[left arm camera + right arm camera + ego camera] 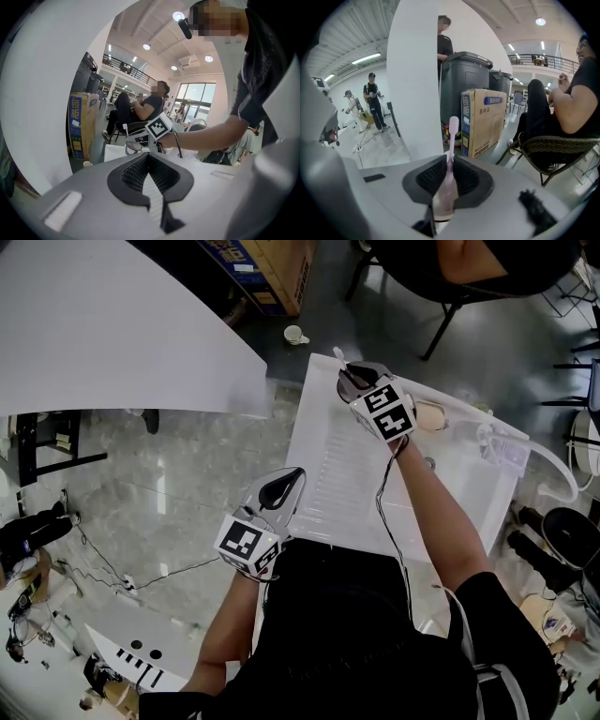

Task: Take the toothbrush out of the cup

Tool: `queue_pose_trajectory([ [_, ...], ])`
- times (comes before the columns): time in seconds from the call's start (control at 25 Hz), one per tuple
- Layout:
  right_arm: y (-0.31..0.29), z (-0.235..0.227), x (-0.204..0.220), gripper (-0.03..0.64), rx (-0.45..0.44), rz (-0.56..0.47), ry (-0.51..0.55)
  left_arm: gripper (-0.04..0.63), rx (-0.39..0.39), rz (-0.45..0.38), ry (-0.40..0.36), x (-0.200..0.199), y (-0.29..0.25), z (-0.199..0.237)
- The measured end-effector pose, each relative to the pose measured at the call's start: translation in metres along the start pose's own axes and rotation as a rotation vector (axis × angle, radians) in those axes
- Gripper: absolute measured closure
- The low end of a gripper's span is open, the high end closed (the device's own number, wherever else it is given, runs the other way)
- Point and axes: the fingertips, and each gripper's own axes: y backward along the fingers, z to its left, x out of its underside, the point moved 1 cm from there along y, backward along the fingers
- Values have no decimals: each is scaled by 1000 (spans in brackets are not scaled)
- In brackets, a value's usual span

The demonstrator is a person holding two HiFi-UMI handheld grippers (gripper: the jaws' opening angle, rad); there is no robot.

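Note:
My right gripper [352, 381] is over the far end of the white table [356, 484], shut on a pale pink toothbrush [339, 356]. In the right gripper view the toothbrush [451, 140] stands upright between the pads, its head above the jaws of the right gripper [449, 164]. A beige cup-like object [431, 415] lies just right of that gripper's marker cube. My left gripper [289, 482] hovers at the table's near left edge, shut and empty. The left gripper [149, 157] looks across at the right gripper [134, 144] and the toothbrush [125, 130].
A cardboard box [272, 268] and a small cup [295, 335] stand on the floor beyond the table. A person sits on a chair [469, 277] at the far right. A large white panel [112, 324] lies at left. Grey bins [466, 89] stand behind the box.

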Motion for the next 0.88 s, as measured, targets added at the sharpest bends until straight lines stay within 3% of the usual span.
queue_pose_trajectory([
  [0.36, 13, 5, 1, 569, -3, -19, -34, 586, 9, -15, -14, -4, 1, -3],
  [0.52, 27, 6, -3, 569, -20, -64, -107, 586, 23, -17, -29, -8, -3, -6],
  [0.88, 59, 8, -10, 569, -1, -103, -97, 586, 59, -27, -71, -17, -10, -19],
])
